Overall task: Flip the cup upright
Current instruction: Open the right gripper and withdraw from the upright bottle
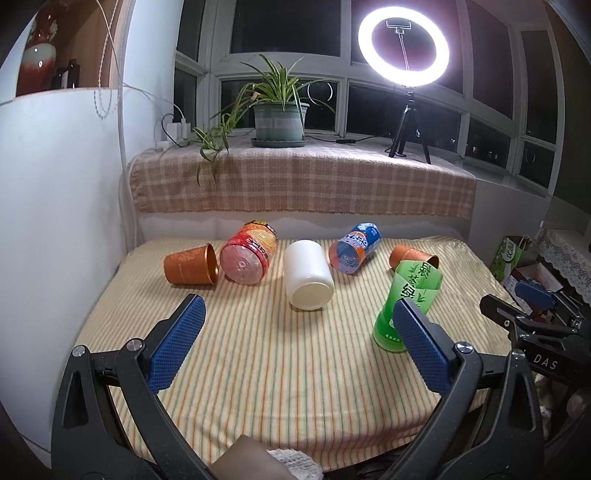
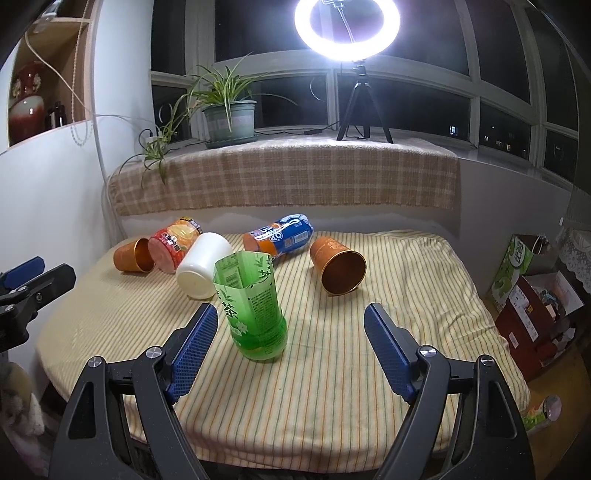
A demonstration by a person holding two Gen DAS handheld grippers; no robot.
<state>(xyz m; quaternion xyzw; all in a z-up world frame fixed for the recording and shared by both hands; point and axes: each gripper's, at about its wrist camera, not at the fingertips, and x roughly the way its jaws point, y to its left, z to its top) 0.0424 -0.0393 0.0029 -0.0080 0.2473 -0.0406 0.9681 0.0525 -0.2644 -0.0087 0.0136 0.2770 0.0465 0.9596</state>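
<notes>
Both the left gripper and right gripper gape empty; only the right view shows the green cup whole, standing upright.

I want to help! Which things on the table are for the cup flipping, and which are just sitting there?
For the job:
green cut-off bottle cup, standing
white plastic cup, lying down
two orange metal cups, lying down
red label cup
blue label cup

Just there:
potted spider plant
ring light
</notes>
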